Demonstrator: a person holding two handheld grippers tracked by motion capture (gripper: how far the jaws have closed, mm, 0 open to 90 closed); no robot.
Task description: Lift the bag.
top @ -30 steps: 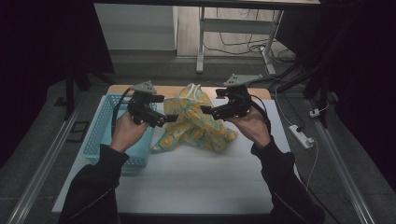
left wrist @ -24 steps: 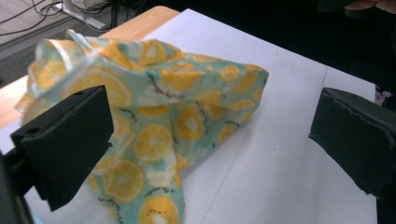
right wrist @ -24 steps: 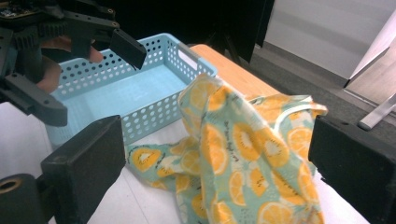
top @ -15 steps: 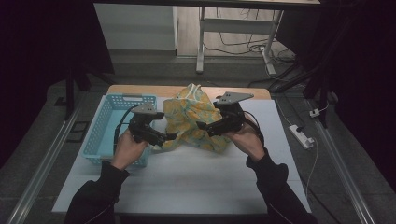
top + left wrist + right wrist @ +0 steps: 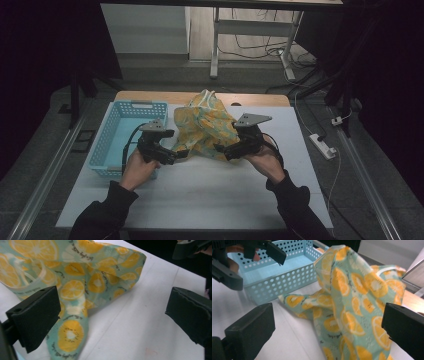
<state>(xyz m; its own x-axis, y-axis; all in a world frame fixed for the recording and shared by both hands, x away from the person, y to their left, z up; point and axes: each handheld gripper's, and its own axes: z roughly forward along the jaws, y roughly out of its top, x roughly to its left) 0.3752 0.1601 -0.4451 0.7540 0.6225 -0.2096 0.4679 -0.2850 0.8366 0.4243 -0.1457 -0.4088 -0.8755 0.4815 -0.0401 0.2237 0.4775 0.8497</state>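
A crumpled cloth [image 5: 206,125] printed with orange slices on pale green lies heaped on the white table [image 5: 200,195]. My left gripper [image 5: 181,154] is open at the cloth's near left edge; in the left gripper view a strip of the cloth [image 5: 75,302] runs down beside its left jaw. My right gripper [image 5: 220,148] stands open at the cloth's near right side, and the cloth [image 5: 352,300] rises between its jaws in the right gripper view. Neither pair of jaws pinches the fabric.
A light blue perforated basket [image 5: 112,131] stands left of the cloth, its wall [image 5: 287,277] close behind the left gripper [image 5: 252,252]. A white power strip [image 5: 324,146] lies off the table's right edge. Bare table stretches toward the person.
Both grippers have come down and toward the person, from above the cloth to its near edge. The cloth now lies heaped and more bunched on the table.
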